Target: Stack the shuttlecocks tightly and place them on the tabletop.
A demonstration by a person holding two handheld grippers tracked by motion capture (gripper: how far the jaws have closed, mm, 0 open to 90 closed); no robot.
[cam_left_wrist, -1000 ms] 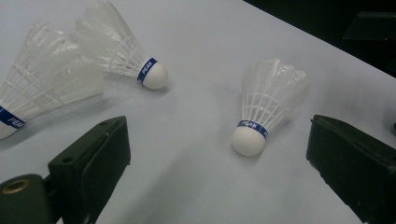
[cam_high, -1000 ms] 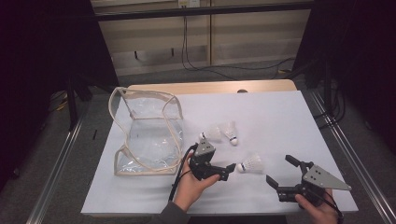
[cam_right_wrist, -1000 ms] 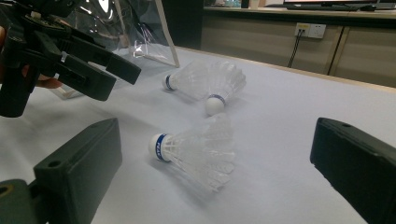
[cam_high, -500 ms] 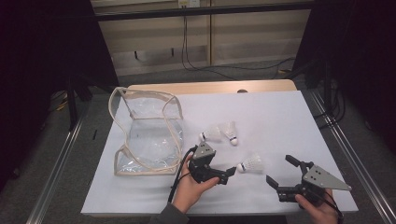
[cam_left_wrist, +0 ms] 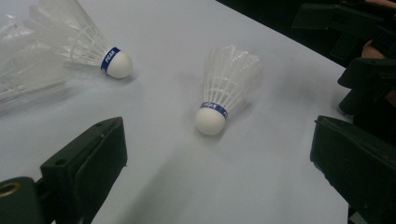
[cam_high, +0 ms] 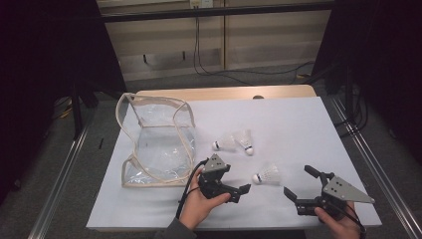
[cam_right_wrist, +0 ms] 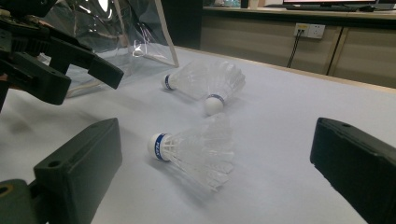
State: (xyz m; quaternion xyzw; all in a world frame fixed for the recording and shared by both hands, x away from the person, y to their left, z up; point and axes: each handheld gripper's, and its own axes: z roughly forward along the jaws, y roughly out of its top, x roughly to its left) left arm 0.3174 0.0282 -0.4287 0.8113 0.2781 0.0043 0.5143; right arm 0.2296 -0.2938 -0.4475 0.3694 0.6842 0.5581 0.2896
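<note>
All three shuttlecocks remain on the table: your left gripper [cam_high: 238, 190] and right gripper [cam_high: 301, 188] are both released, the nearest shuttlecock [cam_high: 266, 175] ungrasped at 12 o'clock between them, the clear bag [cam_high: 154, 144] empty.

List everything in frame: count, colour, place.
shuttlecocks: 3, white with blue band; nearest one lies between the grippers, two more touching farther back
clear bag: 1, transparent with beige trim, left part of the table
table: 1, white top, wooden far edge
wall socket: 1, white, on the cabinet behind
left gripper: 1, black, open, held near the front edge
right gripper: 1, black, open, front right
hands: 2, left hand, right hand
</note>
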